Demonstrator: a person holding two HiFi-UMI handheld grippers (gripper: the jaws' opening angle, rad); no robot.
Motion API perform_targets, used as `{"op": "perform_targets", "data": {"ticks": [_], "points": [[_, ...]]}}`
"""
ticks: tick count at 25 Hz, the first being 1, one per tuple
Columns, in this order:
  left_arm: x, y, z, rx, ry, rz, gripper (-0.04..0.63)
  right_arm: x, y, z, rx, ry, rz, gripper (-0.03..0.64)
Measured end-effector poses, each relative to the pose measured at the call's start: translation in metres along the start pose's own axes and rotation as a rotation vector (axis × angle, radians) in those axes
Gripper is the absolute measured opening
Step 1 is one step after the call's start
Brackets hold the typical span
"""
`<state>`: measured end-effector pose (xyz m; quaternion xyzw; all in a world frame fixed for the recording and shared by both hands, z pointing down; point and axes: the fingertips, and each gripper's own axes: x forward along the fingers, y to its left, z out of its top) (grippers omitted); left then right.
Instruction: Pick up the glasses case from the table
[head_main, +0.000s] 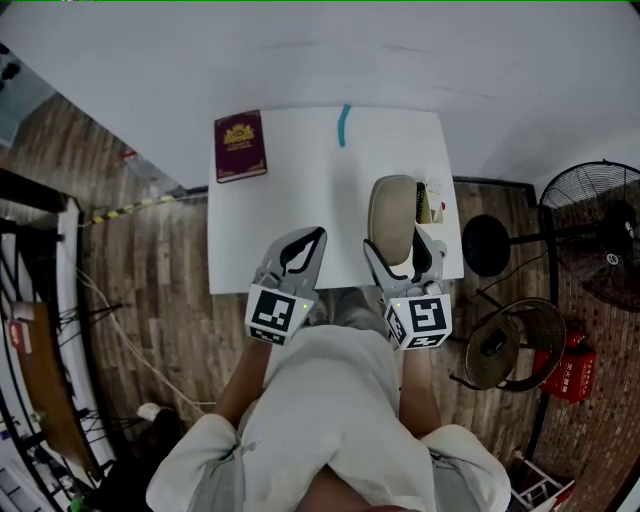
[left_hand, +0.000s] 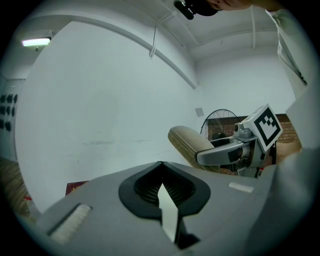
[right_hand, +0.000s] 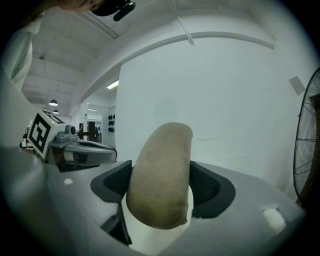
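A bare test room or workshop: a white table (head_main: 300, 200) stands on a wood-plank floor (head_main: 160, 280) against a blank white wall (head_main: 300, 60), beside a pedestal fan (head_main: 600, 225), a second fan (head_main: 515, 345), a red fire extinguisher (head_main: 572, 365), loose cables (head_main: 110, 320) and yellow-black hazard tape (head_main: 130, 208).

Table (head_main: 310, 190) middle open; maroon booklet (head_main: 240, 146) at its far-left corner, floor fan (head_main: 597, 235) off right side

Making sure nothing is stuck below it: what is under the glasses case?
The glasses case, clamped in the right gripper, is over the white table; bare tabletop shows at its left. The patch directly beneath is covered by the case itself.
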<state>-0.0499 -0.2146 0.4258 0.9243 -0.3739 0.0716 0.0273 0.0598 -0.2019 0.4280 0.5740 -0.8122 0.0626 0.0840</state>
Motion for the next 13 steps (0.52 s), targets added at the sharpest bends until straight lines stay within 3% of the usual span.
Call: {"op": "perform_targets", "data": {"ticks": [13], "points": [[-0.0057, -0.0011, 0.0069, 0.002, -0.019, -0.003, 0.018, -0.0017, 0.007, 0.0021, -0.018, 0.005, 0.003, 0.362]]}}
